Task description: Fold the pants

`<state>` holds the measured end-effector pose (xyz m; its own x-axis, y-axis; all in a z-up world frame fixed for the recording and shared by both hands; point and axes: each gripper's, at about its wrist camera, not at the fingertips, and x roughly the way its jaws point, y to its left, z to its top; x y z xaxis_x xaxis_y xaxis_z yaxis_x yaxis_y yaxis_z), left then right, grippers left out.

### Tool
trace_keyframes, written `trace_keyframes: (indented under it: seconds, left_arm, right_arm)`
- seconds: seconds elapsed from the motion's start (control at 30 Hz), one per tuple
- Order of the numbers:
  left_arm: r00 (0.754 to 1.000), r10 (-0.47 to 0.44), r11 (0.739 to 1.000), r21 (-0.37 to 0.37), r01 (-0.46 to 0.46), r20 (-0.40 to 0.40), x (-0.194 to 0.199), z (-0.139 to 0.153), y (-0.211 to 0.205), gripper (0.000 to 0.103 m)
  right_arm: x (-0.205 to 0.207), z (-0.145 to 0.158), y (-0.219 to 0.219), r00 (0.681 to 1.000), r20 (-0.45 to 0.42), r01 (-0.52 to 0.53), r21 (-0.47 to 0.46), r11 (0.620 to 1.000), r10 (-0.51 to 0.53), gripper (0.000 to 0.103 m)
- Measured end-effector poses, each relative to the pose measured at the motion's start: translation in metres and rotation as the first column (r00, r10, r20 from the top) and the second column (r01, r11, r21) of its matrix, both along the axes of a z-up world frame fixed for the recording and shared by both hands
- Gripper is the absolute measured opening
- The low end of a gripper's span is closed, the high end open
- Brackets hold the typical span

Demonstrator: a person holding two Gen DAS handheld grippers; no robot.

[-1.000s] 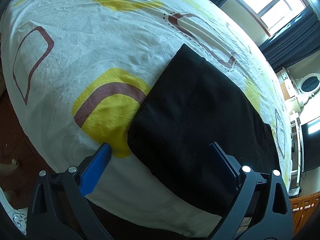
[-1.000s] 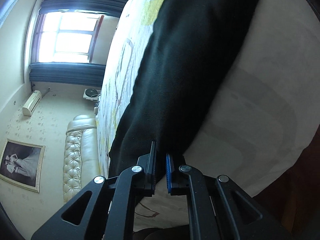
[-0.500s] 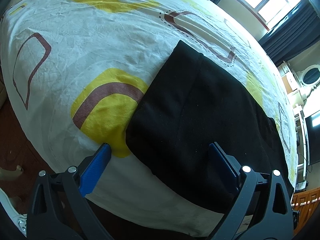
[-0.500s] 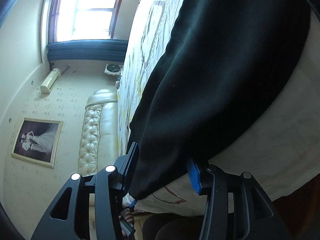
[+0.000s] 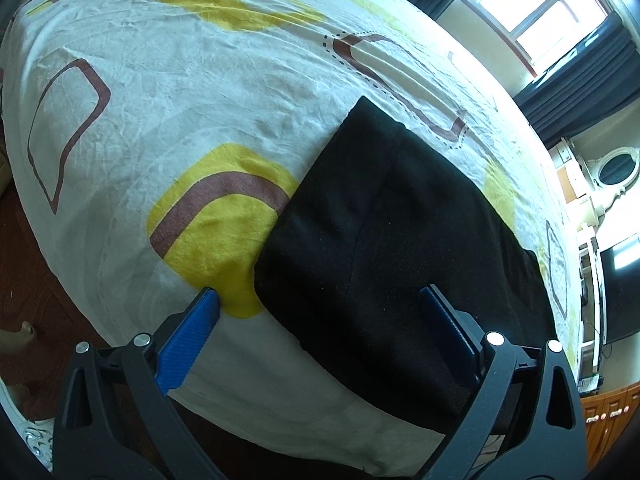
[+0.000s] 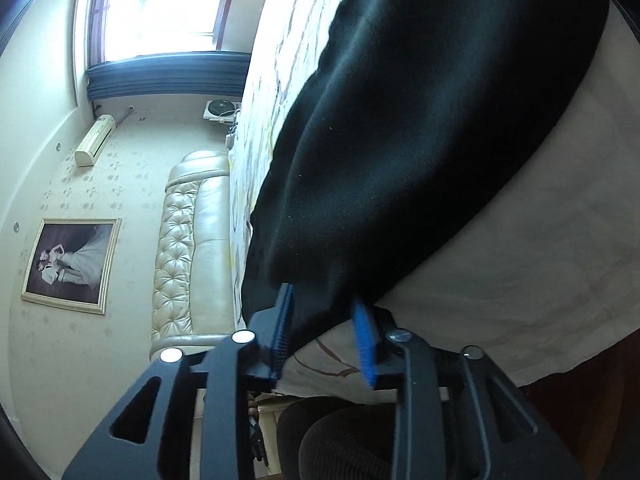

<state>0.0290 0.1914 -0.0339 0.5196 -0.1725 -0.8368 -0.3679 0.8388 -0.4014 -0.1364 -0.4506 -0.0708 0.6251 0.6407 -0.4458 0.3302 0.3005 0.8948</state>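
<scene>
Black pants (image 5: 400,240), folded into a thick rectangle, lie on the patterned bed sheet (image 5: 160,100) close to its near edge. My left gripper (image 5: 320,300) hovers wide open over the pants' near left corner, one blue pad above the yellow patch and the other above the black cloth, touching nothing. In the right wrist view the pants (image 6: 440,120) fill the upper right. My right gripper (image 6: 324,320) straddles their thick end edge. Its jaws are closing, the fabric bulges between the blue pads, and no firm pinch shows.
The sheet (image 6: 540,260) drapes over the bed's side. A padded leather headboard (image 6: 192,248), a framed picture (image 6: 72,264) and a curtained window (image 6: 160,8) stand beyond. Dark wooden floor (image 5: 32,280) lies left of the bed, a television (image 5: 620,280) at the right. A person's dark-clad leg (image 6: 340,440) is below the right gripper.
The right gripper's jaws, pinched tight on the pants' edge a second ago, have sprung apart and now straddle a thicker fold; its view has swung and rolled. The left gripper has stayed put.
</scene>
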Motion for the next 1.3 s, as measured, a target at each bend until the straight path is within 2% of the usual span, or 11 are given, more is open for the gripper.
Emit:
trace_keyframes:
  seconds: [0.07,0.27,0.47,0.73,0.8,0.83,0.87,1.07,1.13,1.23,1.3]
  left_arm:
    - [0.999,0.011,1.000,0.008,-0.011,0.039,-0.003,0.010,0.001,0.099]
    - [0.989,-0.061,0.991,0.124,0.045,0.135,-0.004,0.036,-0.016,0.099]
    - [0.993,-0.078,0.991,0.120,0.067,0.087,0.000,0.027,-0.022,0.099]
    - [0.999,-0.036,0.992,0.123,0.031,0.032,0.003,0.011,-0.014,0.099]
    - [0.999,-0.034,0.992,0.125,0.032,0.016,0.003,0.008,-0.014,0.099]
    - [0.999,-0.035,0.991,0.126,0.033,0.010,0.003,0.006,-0.013,0.099]
    - [0.999,-0.034,0.991,0.129,0.034,0.005,0.003,0.005,-0.013,0.099]
    - [0.999,-0.036,0.991,0.130,0.036,-0.006,0.004,0.002,-0.011,0.099]
    - [0.999,-0.037,0.991,0.128,0.039,-0.015,0.004,0.001,-0.011,0.099]
    - [0.999,-0.039,0.991,0.126,0.041,-0.021,0.005,-0.002,-0.010,0.099]
    - [0.999,-0.042,0.991,0.128,0.045,-0.023,0.007,-0.003,-0.010,0.099]
  right_arm:
    - [-0.004,0.020,-0.012,1.000,0.030,-0.005,-0.084,0.996,0.008,0.061]
    - [-0.024,0.084,-0.105,0.985,0.123,0.154,-0.345,0.926,-0.118,0.061]
    - [-0.050,0.098,-0.247,0.916,-0.006,0.317,-0.605,0.730,-0.402,0.068]
    - [-0.051,0.056,-0.272,0.901,-0.095,0.317,-0.522,0.792,-0.424,0.053]
    - [-0.039,0.059,-0.254,0.900,-0.097,0.305,-0.555,0.774,-0.424,0.036]
    - [-0.040,0.060,-0.253,0.900,-0.093,0.304,-0.568,0.765,-0.426,0.011]
    - [-0.041,0.062,-0.250,0.903,-0.078,0.310,-0.565,0.765,-0.423,0.007]
    - [-0.060,0.049,-0.254,0.881,-0.070,0.367,-0.523,0.769,-0.468,0.008]
    - [-0.064,0.052,-0.257,0.877,-0.073,0.379,-0.503,0.777,-0.475,0.018]
    - [-0.066,0.070,-0.262,0.857,-0.061,0.384,-0.585,0.714,-0.511,0.066]
    - [-0.056,0.076,-0.271,0.877,-0.034,0.371,-0.587,0.720,-0.480,0.067]
